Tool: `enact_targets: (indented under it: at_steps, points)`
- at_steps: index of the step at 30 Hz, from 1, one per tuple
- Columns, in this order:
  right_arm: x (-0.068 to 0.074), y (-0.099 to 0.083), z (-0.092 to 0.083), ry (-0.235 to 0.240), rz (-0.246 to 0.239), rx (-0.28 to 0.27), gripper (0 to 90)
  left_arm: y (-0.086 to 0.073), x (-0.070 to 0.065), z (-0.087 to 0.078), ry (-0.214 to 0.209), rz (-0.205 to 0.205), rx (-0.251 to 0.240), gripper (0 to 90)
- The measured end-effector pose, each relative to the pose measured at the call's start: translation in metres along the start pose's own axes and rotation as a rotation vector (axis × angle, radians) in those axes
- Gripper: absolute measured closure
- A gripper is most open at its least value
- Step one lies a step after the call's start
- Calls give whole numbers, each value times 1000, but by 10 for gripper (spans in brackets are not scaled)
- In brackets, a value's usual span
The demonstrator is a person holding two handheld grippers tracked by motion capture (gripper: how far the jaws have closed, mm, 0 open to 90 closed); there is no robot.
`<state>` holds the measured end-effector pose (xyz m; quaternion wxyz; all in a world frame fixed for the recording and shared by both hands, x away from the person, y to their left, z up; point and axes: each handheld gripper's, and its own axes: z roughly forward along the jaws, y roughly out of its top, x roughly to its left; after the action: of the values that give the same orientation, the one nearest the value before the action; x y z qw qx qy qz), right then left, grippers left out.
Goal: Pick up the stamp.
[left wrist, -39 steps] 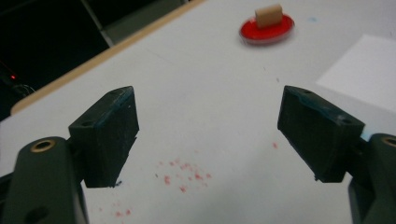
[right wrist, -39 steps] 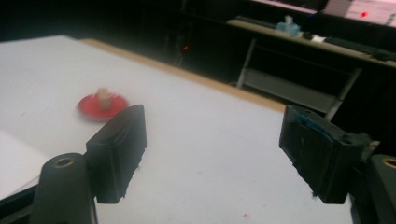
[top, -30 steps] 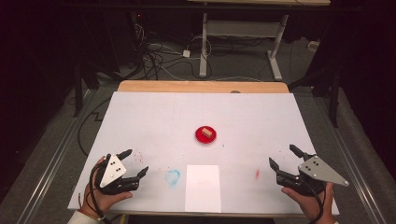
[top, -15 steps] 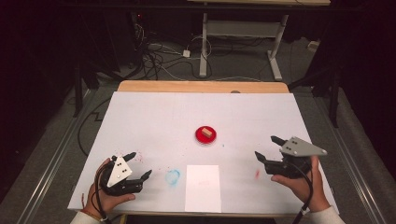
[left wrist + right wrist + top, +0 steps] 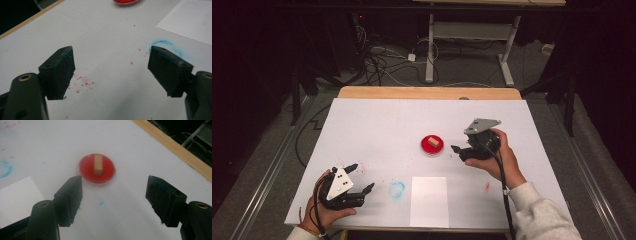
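A white table [image 5: 377, 130] filled the middle of the high view, with a strip of bare wood along its far edge. Near the table's centre sat a small red dish [image 5: 432, 145], round and shallow, and a tan block [image 5: 433, 143] lay inside it. In the right gripper view the dish [image 5: 97, 169] appeared just beyond the jaw tips, and the block [image 5: 98, 164] lay lengthwise across its red floor.

The right gripper [image 5: 457, 152] was held just to the right of the dish, pointing left toward it and not touching it. Its jaws were spread wide with nothing between them, as the right gripper view [image 5: 113, 191] made plain. The right hand [image 5: 498, 159] wrapped the body from behind, a pale sleeve [image 5: 542, 215] trailing to the near edge.

The left gripper [image 5: 363, 176] sat at the near left corner of the table, well apart from the dish, gripped by the left hand [image 5: 323, 212]. Its jaws also stood wide apart and empty [image 5: 111, 58].

A white sheet of paper [image 5: 429, 200] lay flat at the near edge, between the two hands. Just left of it was a smudged blue ring [image 5: 396, 189], and red specks [image 5: 81, 82] dotted the surface under the left jaws
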<state>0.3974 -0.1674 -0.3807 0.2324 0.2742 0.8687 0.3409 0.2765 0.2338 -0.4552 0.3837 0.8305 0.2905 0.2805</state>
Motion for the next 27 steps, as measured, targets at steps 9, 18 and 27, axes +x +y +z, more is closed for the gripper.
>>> enact_targets:
  at_steps: [9,18,27]
  points:
    - [0,33,46,54,-28,150,354,-2,0,1,-9,-4,8,208]
    - [2,46,88,108,-7,312,472,-4,1,2,-22,-3,14,208]
    - [6,53,115,140,-13,398,592,-6,1,3,-45,-14,20,208]
